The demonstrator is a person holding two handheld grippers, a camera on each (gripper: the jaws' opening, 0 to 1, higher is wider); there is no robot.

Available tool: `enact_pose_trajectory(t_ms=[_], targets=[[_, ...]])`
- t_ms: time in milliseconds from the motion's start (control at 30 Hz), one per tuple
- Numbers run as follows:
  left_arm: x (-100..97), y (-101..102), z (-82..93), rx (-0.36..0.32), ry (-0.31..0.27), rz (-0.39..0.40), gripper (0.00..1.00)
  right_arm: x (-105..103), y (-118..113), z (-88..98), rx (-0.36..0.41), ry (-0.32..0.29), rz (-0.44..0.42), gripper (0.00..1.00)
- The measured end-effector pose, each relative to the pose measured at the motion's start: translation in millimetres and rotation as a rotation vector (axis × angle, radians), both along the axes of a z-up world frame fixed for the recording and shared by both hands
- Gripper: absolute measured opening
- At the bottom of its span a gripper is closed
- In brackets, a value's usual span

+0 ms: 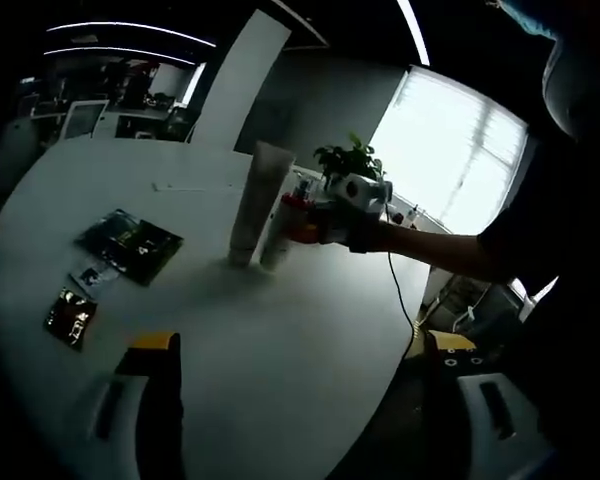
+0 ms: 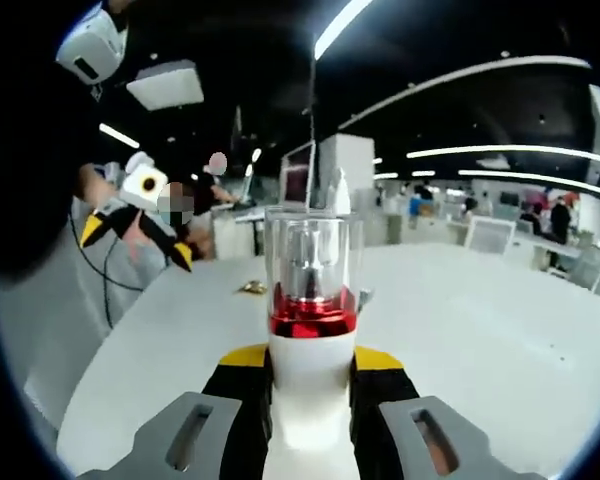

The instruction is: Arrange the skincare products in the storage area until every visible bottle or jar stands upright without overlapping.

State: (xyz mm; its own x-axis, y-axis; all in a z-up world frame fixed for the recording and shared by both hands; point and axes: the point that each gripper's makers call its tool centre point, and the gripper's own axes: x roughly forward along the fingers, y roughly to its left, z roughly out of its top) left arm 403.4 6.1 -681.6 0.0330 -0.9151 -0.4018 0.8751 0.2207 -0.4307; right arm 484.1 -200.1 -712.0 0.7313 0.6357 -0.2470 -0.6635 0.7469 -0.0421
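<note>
White round office table (image 1: 280, 340); right gripper (image 2: 310, 375) clamps white red-banded clear-capped bottle (image 2: 311, 300) upright for placement by tall white tube (image 1: 252, 200), 12 o'clock. Left gripper (image 1: 300, 360) open, idle.

My left gripper view looks from low over the white table (image 1: 280, 330) toward the bright window, with my right gripper (image 1: 298, 228) well ahead. My right gripper view faces back across that table (image 2: 480, 320), pressed close against the bottle (image 2: 311, 330) between its jaws, my left gripper (image 2: 138, 228) far off. Both share the tabletop.
</note>
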Motion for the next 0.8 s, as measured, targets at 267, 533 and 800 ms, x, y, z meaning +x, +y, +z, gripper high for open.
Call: enact_pose_trajectory(t_ms=[267,533,800], targets=[[-0.8,-1,-4.2,0.009,0.008,0.0,0.93,2,2,3.5,0.002,-0.009,0.009,0.21],[-0.7,-4,-5.4,0.015,0.01,-0.005,0.92,10,6,5.2,0.005,-0.014,0.017,0.21],[-0.6,-6,-4.4,0.015,0.007,-0.005,0.92,14,6,5.3,0.013,0.0,0.012,0.22]])
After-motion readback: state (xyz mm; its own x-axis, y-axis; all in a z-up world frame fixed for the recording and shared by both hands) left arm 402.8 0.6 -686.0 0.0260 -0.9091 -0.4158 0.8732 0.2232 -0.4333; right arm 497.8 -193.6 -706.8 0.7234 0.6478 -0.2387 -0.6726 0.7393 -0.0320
